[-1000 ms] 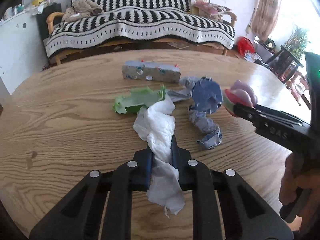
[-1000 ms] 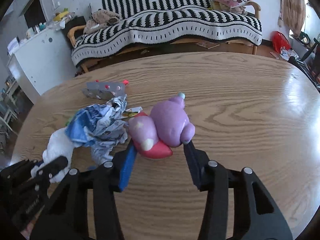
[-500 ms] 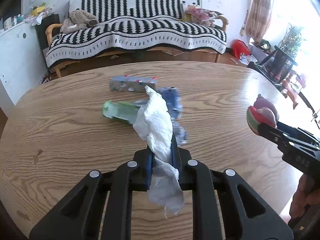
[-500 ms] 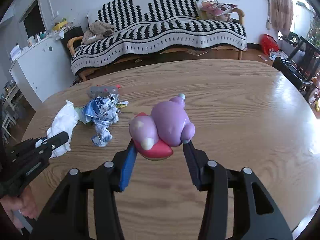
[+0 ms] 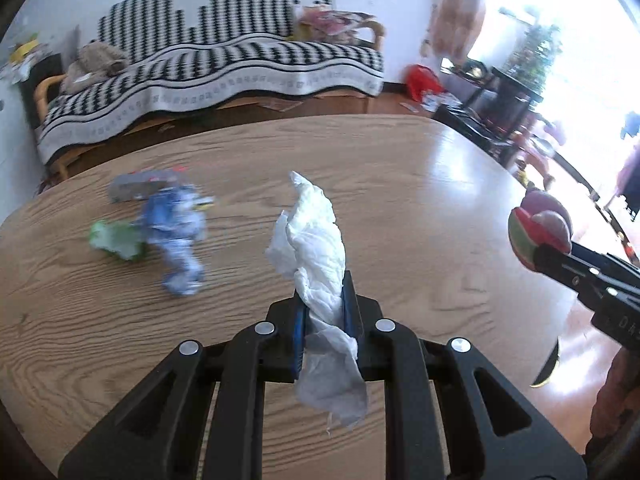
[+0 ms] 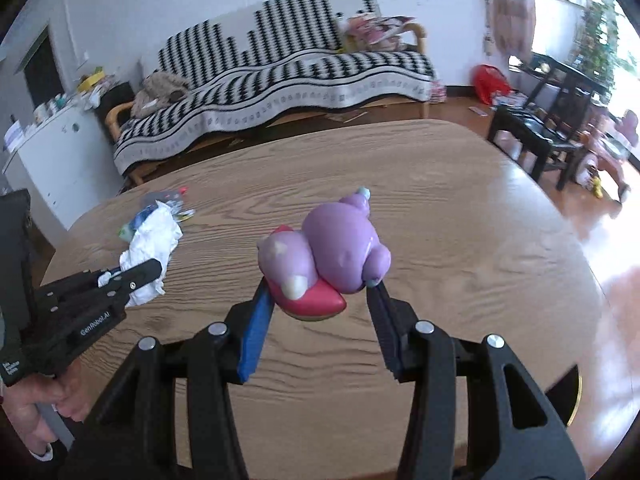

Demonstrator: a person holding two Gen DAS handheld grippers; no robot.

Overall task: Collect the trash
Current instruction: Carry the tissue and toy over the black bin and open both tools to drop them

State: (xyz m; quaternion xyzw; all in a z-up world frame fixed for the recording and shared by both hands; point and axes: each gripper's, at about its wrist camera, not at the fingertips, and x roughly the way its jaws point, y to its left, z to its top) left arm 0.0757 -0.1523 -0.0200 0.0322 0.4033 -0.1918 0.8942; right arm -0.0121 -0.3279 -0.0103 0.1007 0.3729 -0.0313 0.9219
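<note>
The white tissue [image 5: 316,236] in my left tool [image 5: 325,304] is a crumpled, twisted wad of thin paper: its upper part stands up ahead of the pads, and a thinner, greyish tail hangs down behind them. My left tool is nearly closed, its two blue-faced pads pinching the tissue at its narrow waist, and the tissue hangs clear above the table [image 5: 420,208].

In my right tool [image 6: 320,300] I hold a glossy purple toy [image 6: 340,256], a rounded figure with a paler lilac lump beside it, a small white spot, and a red-pink base underneath. The right tool stands about half open, its pads pressing on either side of the toy, which is lifted off the table. In the left wrist view the same toy shows at the right edge, at the tip of my right tool, with a striped red and green underside.

On the table, far to the left and well apart from both tools, lies the rest of the litter: a crumpled blue and white wrapper [image 5: 176,236], a green scrap [image 5: 116,240] touching its left side, and a flat grey packet [image 5: 140,184] with red specks just behind them. These are motion-blurred, so I cannot tell their printing. My hand [image 6: 36,412] grips the left tool's handle at the lower left of the right wrist view.
</note>
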